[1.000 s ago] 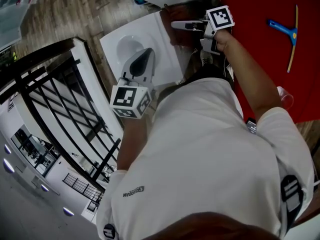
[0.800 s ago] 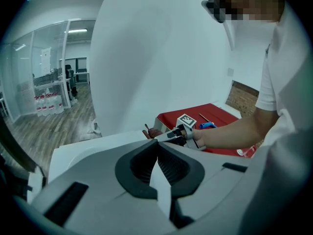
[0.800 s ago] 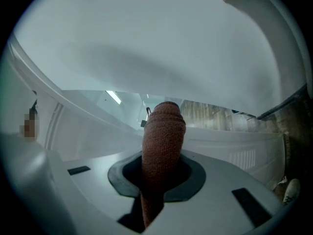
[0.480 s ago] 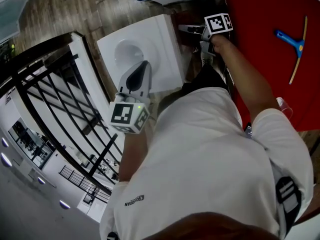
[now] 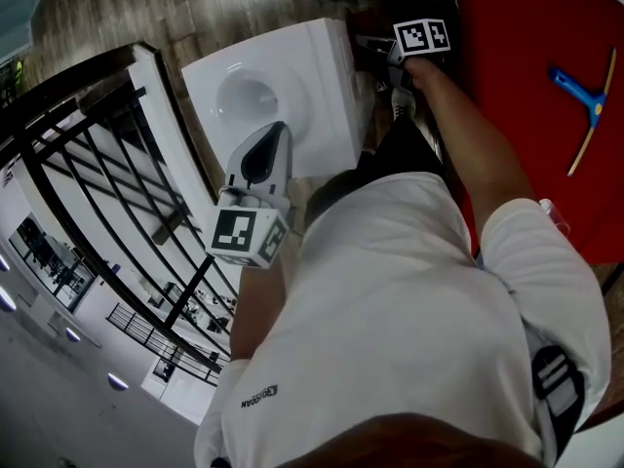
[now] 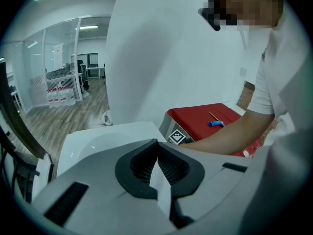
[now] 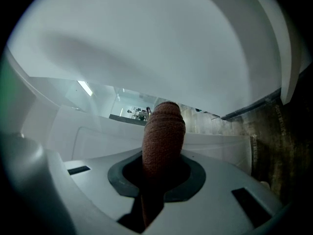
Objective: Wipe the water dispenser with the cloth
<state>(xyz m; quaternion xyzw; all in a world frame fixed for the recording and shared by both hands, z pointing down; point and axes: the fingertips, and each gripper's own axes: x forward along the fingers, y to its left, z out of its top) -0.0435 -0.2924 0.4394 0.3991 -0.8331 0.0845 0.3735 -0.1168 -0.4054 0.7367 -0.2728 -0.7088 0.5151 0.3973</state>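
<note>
Beside the water dispenser (image 5: 292,86), right tongs (image 7: 157,177) pinch the rolled cloth (image 7: 163,131) pointing straight outward; left tongs (image 6: 159,173) pressed together.

Dispenser (image 5: 292,96): white plastic, smooth, slight sheen. Cloth (image 7: 164,126): brown fabric, ribbed weave, matt. Left gripper (image 6: 157,150) and right gripper (image 7: 163,156): grey matt plastic shells; pads (image 6: 142,167) black, finely ribbed, rubber-like. Floor (image 5: 117,18): wood-look planks, grain visible. Table (image 5: 526,27): red, matt, even. Railing (image 5: 107,193): black, looks like painted metal. Shirt (image 5: 409,291): white cloth, matt.
</note>
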